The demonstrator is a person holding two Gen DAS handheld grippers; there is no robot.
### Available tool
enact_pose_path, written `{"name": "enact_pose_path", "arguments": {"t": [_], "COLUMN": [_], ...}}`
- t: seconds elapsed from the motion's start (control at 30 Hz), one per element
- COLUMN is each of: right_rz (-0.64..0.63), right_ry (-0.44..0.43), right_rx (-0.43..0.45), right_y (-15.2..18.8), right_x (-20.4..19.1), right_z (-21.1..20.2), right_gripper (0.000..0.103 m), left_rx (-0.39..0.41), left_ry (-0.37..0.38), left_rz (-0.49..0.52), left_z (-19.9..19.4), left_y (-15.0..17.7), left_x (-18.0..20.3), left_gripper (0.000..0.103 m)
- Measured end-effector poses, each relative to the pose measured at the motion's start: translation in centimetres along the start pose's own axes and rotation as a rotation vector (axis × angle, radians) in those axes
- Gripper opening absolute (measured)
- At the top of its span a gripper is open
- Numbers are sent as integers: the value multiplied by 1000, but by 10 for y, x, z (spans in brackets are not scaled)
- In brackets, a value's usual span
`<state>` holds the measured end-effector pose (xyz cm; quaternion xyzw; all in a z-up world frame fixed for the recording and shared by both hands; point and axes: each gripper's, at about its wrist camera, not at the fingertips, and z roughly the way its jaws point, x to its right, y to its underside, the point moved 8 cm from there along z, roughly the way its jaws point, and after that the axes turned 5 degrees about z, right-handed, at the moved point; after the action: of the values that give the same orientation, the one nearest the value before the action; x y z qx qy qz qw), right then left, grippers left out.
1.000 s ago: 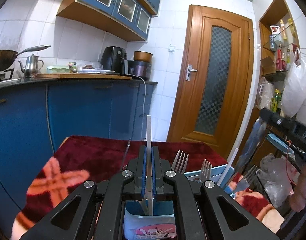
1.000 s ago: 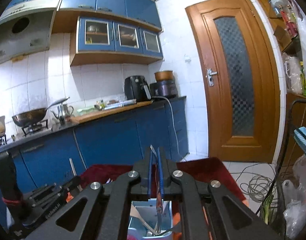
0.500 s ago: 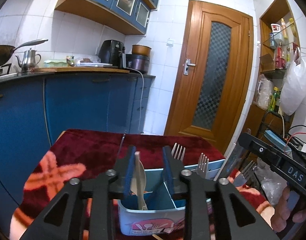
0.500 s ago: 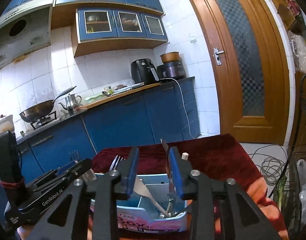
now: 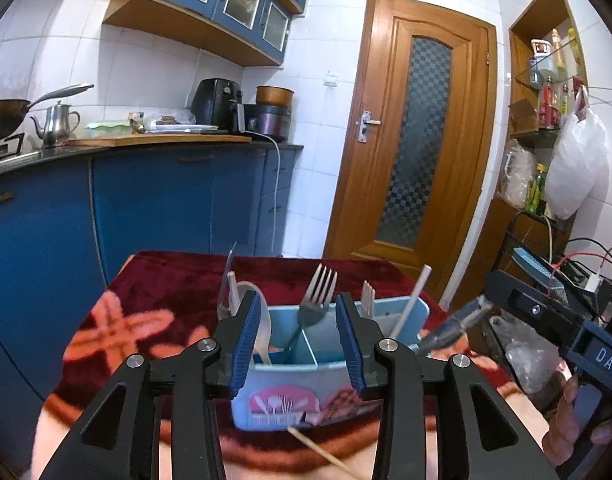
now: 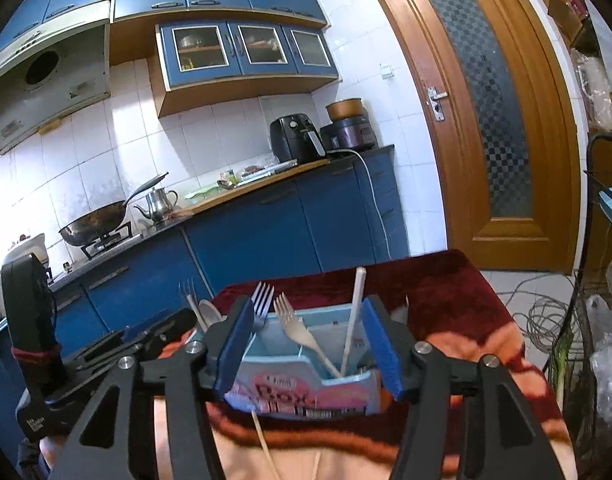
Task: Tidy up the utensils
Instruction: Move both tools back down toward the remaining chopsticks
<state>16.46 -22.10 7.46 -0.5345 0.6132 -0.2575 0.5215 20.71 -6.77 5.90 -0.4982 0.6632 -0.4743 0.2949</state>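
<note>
My left tongs [image 5: 297,340] are spread wide and hold nothing, their blue pads either side of the light blue box [image 5: 281,400] that stands on the table [image 5: 177,280] under its dark red patterned cloth. My right tongs [image 6: 308,344] are just as wide apart and empty, framing the same box [image 6: 301,392] from the other side. Inside the box, a divider splits the space. I see a metal fork [image 5: 318,296] standing tines up in one compartment, a white spoon [image 5: 261,320] leaning near the left pad, and a white stick [image 5: 410,304] slanting out of the far right end. From the right view a pale wooden fork [image 6: 301,332] leans across the middle, beside a metal fork [image 6: 261,300]. A thin wooden skewer [image 5: 322,452] lies on the cloth in front of the box.
</note>
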Motion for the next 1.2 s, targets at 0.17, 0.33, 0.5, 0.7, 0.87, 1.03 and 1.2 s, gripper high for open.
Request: {"name": "enact_pose_path", "arguments": {"t": [0.17,0.33,0.5,0.7,0.87,1.03,1.2], "right_rz": [0,0,-16,-32,-34,-47,-55], "right_ry": [23,59,82,102,119,132,145], "right_rx": [-47,-112,-187,-269,-345,-415,-468], "right_y": [20,45,69,92,112,131,145], "right_x": [4,9,9,10,12,11,10], "right_z": [-8,-9,-7,-3,2,10,18], "right_gripper": [66,66,66,66,60,44,36], "left_rx": [-36,-120,-181,-237,-275,-298,-323], "left_ry": [-1,-14,-27,-41,-46,-52,-55], "left_rz": [-9,-2,-11,-15,-5,-19,-42], "left_z": [-16,-23,-29,-32,-33,-35,-32], "left_y": [13,34,55,73,83,93,104], "left_x": [0,-1,-5,-9,-12,-16,-22], "left_gripper": [41,41,41,46,46,47,47]}}
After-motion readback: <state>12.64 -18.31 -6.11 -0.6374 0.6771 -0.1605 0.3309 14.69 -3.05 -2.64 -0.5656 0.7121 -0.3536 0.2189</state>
